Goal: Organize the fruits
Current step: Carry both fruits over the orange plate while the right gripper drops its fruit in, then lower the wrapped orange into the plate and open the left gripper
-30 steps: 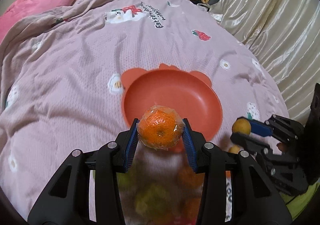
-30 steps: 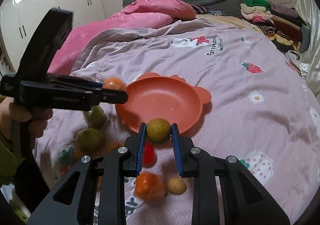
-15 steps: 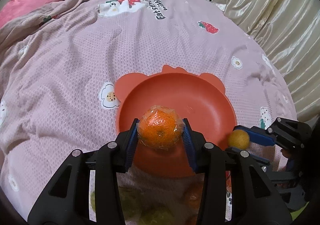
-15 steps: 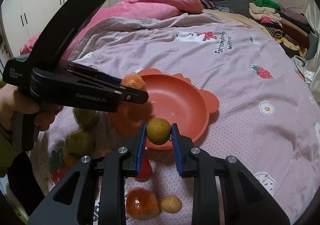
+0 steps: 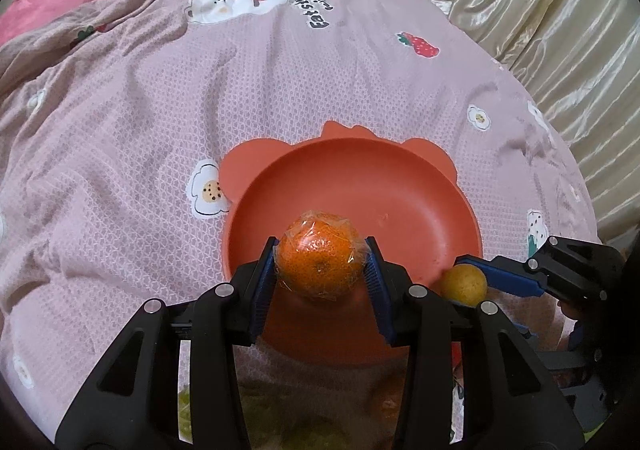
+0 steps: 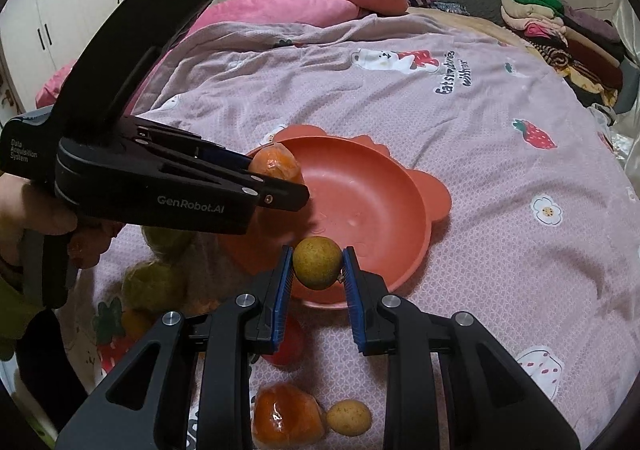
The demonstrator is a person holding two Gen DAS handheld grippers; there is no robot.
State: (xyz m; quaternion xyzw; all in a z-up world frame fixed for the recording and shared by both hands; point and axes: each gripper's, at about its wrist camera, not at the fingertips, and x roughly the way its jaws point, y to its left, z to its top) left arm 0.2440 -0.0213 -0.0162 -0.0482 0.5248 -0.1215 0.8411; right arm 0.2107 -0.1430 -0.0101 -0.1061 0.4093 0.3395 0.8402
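- Plastic-wrapped round orange (image 5: pixel 319 265), pinched between the blue pads of the left gripper (image 5: pixel 320 274), above the near rim of the orange-red plastic bowl (image 5: pixel 384 186).
- Small yellow-brown round fruit (image 6: pixel 317 263), clamped in the right gripper (image 6: pixel 316 270), over the bowl's near edge.
- Bowl on pink patterned quilt (image 5: pixel 160 90); another wrapped orange (image 6: pixel 286 420), small tan fruit (image 6: pixel 348 416) and green fruits (image 6: pixel 152 288) nearby.

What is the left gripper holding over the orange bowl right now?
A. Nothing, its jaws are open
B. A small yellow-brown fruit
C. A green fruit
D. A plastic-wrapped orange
D. The left gripper is shut on the plastic-wrapped orange above the near part of the orange bowl; the small yellow-brown fruit sits in the right gripper instead.
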